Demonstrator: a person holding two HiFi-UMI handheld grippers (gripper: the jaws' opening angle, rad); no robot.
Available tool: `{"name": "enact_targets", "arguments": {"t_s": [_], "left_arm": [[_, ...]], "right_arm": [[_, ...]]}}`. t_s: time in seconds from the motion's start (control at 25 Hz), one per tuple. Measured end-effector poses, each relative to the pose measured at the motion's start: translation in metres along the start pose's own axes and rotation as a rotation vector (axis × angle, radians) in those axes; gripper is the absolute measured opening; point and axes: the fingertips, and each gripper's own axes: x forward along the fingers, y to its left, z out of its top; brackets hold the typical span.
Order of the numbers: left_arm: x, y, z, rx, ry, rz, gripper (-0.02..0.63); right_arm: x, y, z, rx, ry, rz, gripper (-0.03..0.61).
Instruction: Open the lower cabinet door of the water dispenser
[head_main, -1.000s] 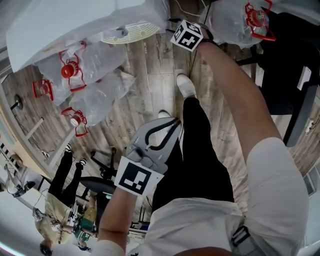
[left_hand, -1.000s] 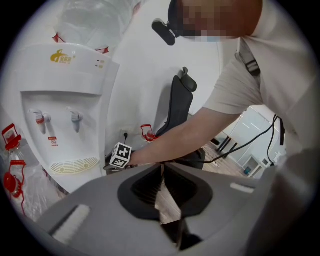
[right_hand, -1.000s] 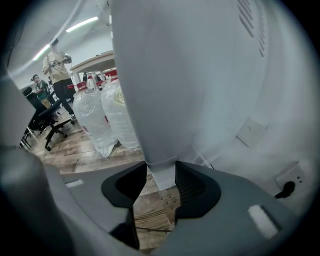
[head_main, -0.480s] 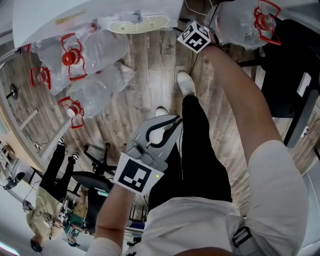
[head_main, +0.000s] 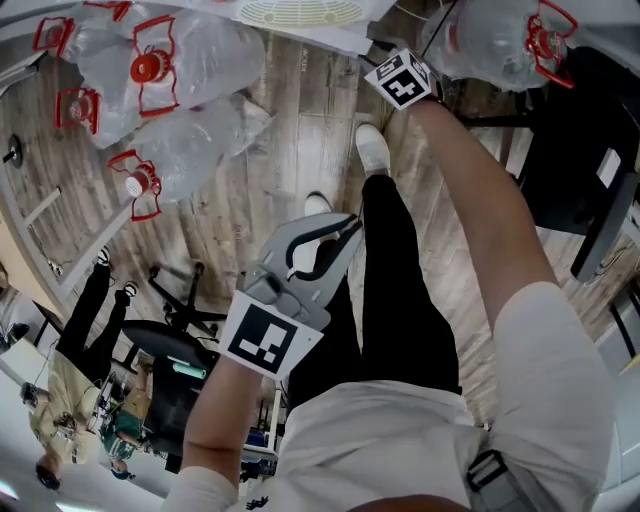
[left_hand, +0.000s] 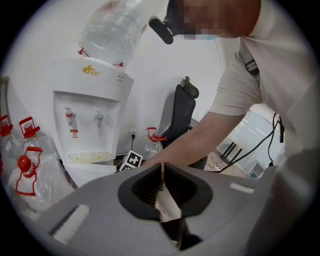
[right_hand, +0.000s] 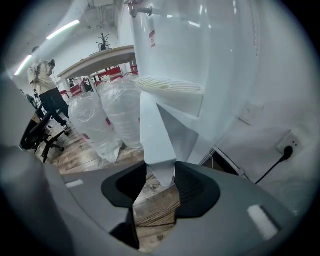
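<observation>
The white water dispenser (left_hand: 92, 115) stands against the wall with a bottle on top; in the head view only its drip tray (head_main: 300, 10) and a strip of its lower cabinet door (head_main: 338, 37) show at the top edge. The door (right_hand: 157, 135) stands swung out, edge-on, and my right gripper (right_hand: 161, 176) is shut on its lower edge. In the head view that gripper's marker cube (head_main: 403, 78) shows and its jaws are hidden. My left gripper (head_main: 345, 225) hangs back over my legs, shut with nothing in it (left_hand: 161, 172).
Large water bottles with red handles (head_main: 190, 60) lie on the wooden floor left of the dispenser, and another (head_main: 500, 45) sits to the right. A black office chair (head_main: 580, 150) stands at right. My shoe (head_main: 372, 148) is close to the dispenser. People and chairs (head_main: 70, 400) are far left.
The dispenser and bottles have slid up the head view. My right gripper's cube has shifted a little right. The left gripper has barely moved.
</observation>
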Motion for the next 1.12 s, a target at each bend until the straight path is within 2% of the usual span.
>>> {"name": "enact_targets", "arguments": {"t_s": [0.28,0.72,1.12], "left_arm": [[-0.037,-0.004,-0.024,-0.037,-0.028,0.054,0.057],[-0.104,-0.01,-0.061,-0.087,-0.083,0.146,0.057],[-0.149,-0.003,-0.09,-0.143,-0.145,0.236,0.057]], "right_arm": [[-0.003,0.043,-0.009,0.004,0.02,-0.01,0.153],[0.008,0.131,-0.012,0.099,0.036,-0.002,0.152],[0.036,0.193,0.002,0.083,0.052,0.032,0.129]]}}
